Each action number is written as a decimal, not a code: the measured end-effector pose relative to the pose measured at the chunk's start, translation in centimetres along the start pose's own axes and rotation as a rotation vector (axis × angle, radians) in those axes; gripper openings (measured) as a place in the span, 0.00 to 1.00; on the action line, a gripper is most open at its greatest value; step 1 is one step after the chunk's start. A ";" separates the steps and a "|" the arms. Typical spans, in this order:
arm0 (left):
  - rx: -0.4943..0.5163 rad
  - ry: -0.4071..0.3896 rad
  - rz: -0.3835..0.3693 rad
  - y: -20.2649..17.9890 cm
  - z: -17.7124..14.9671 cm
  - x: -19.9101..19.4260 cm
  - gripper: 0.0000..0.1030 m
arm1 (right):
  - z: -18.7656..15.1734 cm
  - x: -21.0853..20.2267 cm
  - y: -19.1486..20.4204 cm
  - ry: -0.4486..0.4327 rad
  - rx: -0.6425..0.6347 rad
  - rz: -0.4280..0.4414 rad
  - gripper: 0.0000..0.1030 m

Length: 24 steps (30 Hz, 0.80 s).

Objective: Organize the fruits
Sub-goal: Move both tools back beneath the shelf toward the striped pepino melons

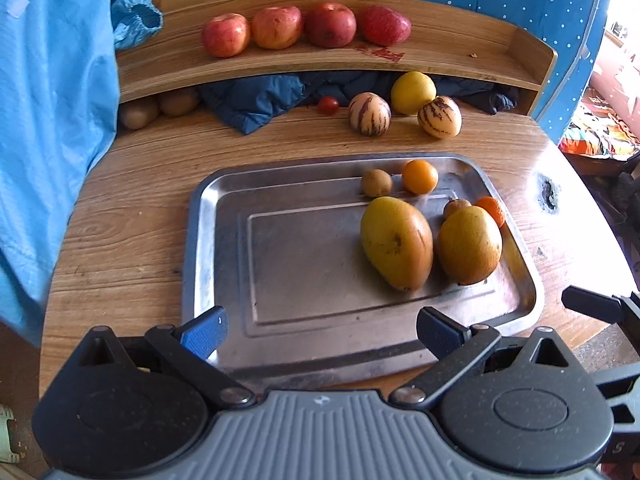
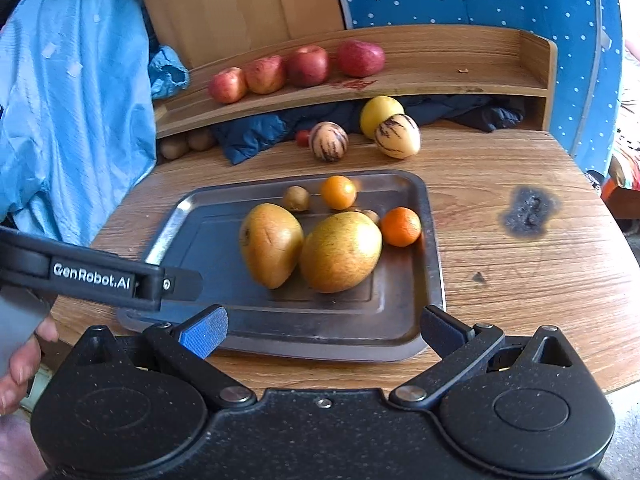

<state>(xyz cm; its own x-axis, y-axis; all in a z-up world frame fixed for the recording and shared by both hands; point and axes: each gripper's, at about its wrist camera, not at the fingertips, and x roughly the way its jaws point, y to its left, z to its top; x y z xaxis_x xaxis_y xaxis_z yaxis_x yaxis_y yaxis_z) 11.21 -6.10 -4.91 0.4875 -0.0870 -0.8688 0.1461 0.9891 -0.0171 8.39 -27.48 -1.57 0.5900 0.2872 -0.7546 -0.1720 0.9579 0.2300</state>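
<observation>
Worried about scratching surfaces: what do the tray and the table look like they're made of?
Tray: apparently stainless steel, brushed and dulled; it mirrors the fruit faintly and shows scuffs. Table: wood-grain surface, possibly laminate, with a dark burn-like mark.

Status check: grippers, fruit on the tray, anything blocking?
Left gripper and right gripper open, empty, at tray near edge. Two mangoes, small fruits bunched on tray's right side. Nothing in the way.
</observation>
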 end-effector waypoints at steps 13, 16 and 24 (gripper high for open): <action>-0.002 -0.008 0.026 0.0 2.8 1.0 0.99 | 2.4 1.8 -1.2 -0.004 0.014 0.014 0.99; 0.000 -0.016 0.014 -0.2 4.4 1.9 0.99 | 3.6 2.7 -1.9 -0.009 0.016 -0.004 0.99; 0.042 -0.011 -0.021 -0.7 8.9 5.3 0.99 | 7.0 5.8 -3.8 -0.004 0.052 -0.067 0.99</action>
<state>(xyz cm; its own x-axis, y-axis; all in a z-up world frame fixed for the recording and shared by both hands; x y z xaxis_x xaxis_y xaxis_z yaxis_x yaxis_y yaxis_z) 21.37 -8.34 -5.05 0.4932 -0.1097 -0.8630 0.1923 0.9812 -0.0148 17.99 -29.54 -2.52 0.6017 0.2222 -0.7672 -0.0907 0.9733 0.2108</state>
